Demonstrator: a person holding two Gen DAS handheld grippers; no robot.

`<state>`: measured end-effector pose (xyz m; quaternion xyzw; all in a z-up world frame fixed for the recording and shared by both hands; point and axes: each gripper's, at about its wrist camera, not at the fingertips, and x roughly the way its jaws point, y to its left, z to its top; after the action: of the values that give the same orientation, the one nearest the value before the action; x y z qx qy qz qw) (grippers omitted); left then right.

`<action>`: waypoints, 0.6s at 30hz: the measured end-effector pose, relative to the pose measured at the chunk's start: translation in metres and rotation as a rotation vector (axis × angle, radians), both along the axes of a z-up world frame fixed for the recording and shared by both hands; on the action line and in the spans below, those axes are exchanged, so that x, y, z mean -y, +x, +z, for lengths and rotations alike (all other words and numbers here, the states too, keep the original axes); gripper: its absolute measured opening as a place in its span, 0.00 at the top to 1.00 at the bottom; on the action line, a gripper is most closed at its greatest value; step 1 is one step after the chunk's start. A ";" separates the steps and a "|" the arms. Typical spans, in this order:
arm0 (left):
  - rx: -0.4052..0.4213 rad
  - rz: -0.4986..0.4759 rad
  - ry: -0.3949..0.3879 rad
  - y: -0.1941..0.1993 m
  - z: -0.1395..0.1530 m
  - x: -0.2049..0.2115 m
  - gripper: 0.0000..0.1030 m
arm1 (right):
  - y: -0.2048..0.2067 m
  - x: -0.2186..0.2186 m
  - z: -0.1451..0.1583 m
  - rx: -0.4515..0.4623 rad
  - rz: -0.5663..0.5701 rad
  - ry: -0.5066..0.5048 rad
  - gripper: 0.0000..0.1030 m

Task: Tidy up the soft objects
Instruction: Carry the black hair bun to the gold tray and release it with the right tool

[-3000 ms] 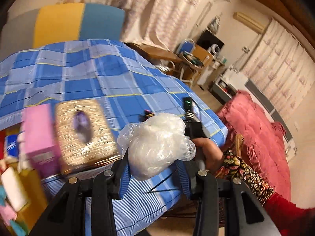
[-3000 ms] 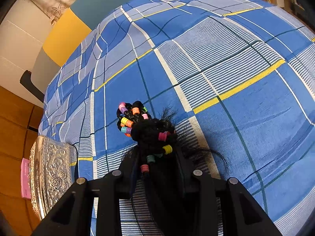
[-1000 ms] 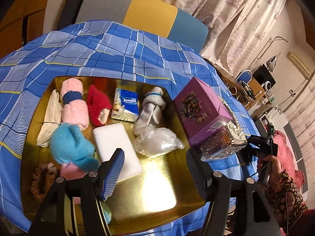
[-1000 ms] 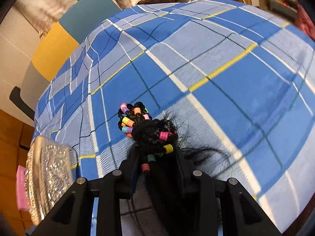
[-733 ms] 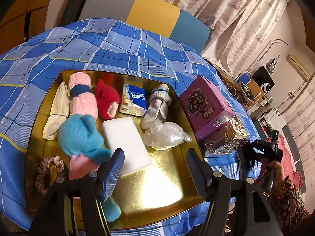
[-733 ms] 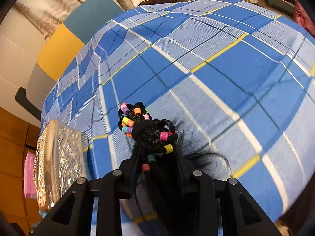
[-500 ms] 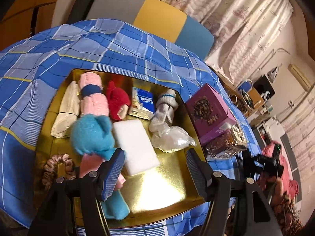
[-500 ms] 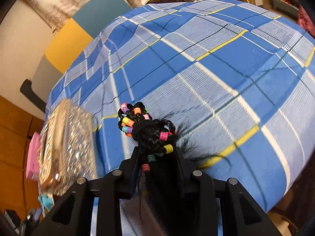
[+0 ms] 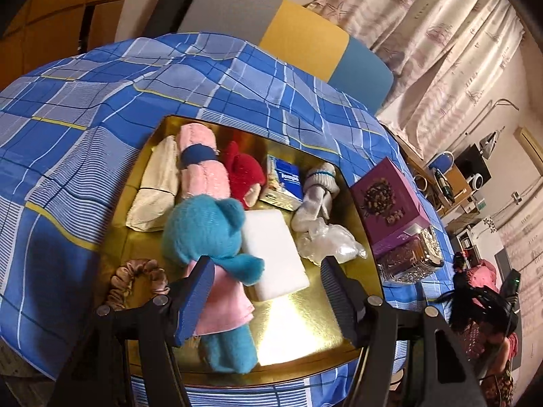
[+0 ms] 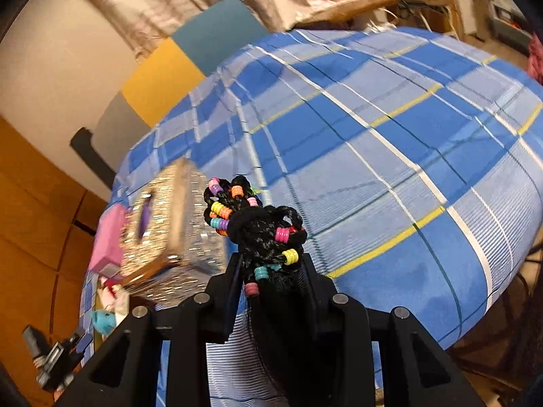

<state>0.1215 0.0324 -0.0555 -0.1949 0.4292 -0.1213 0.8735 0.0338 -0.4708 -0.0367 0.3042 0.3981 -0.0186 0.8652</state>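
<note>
Blue plaid cloth (image 9: 85,108) drapes the table, w/ a shiny gold tray (image 9: 305,325) sitting on it. My left gripper (image 9: 266,288) hangs wide apart over the tray, nothing in it. Below: fuzzy teal plush bear (image 9: 207,234), flat white foam block (image 9: 273,254), crinkly clear plastic bag (image 9: 331,242), rolled pink towel (image 9: 200,166), satin scrunchie (image 9: 135,279). Purple box (image 9: 388,208) stands just beside the tray's right rim. My right gripper (image 10: 271,268) is clamped on a black braided hairpiece (image 10: 263,227) w/ bright plastic beads, held above the cloth near a glittery box (image 10: 169,224).
</note>
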 end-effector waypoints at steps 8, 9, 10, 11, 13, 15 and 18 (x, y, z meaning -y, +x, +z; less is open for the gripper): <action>0.010 0.039 0.018 -0.002 0.008 -0.015 0.36 | 0.000 -0.069 0.047 0.124 0.230 -0.034 0.68; 0.014 0.045 0.018 -0.003 0.010 -0.017 0.36 | 0.001 -0.080 0.052 0.140 0.269 -0.038 0.68; 0.016 0.049 0.019 -0.003 0.011 -0.019 0.36 | 0.003 -0.091 0.058 0.155 0.303 -0.040 0.68; 0.019 0.056 0.020 -0.004 0.012 -0.021 0.36 | 0.004 -0.103 0.063 0.171 0.340 -0.043 0.68; 0.023 0.066 0.018 -0.005 0.014 -0.024 0.36 | 0.010 -0.127 0.072 0.198 0.408 -0.039 0.68; 0.029 0.075 0.018 -0.006 0.016 -0.028 0.36 | 0.017 -0.151 0.079 0.224 0.481 -0.027 0.68; 0.039 0.087 0.016 -0.008 0.020 -0.032 0.36 | 0.031 -0.191 0.083 0.246 0.596 -0.029 0.68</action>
<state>0.1134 0.0642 -0.0352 -0.2042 0.4043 -0.0837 0.8876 0.0652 -0.2800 0.0465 0.1619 0.3618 0.2667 0.8785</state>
